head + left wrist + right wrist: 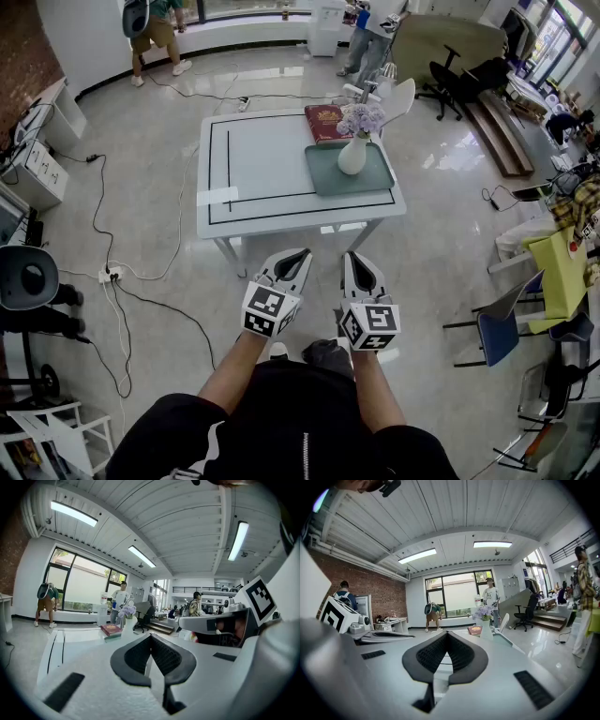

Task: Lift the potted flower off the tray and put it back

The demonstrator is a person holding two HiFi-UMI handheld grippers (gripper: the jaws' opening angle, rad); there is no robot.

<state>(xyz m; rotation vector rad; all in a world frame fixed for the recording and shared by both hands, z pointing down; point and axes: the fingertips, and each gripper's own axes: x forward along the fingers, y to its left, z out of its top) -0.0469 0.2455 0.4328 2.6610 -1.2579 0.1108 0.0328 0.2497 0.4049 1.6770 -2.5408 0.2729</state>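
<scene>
Reading this as pre-start: as far as the views show, no part of the task is done yet. The potted flower (354, 141), a white narrow-necked vase with pale lilac blooms, stands upright on the shallow grey-green rectangular tray (328, 178). That tray sits at the far right corner of the white rectangular table with black border lines (262, 159). A dark red hardcover book (324, 122) lies on the table just behind the tray; touching it or not, can't tell.

The left gripper (292, 262) and the right gripper (356, 267), both white with black ridged pads, hang side by side short of the table's near edge. They are well apart from the table and close to the person's body. Each gripper view shows its own jaws pressed together with nothing between them, so both are clenched and empty. Both point roughly level towards the table.

Left to do is the whole job:
- approach the table and open the jaws
- grip the vase and raise it clear of the tray
- set it back on the tray and let go
</scene>
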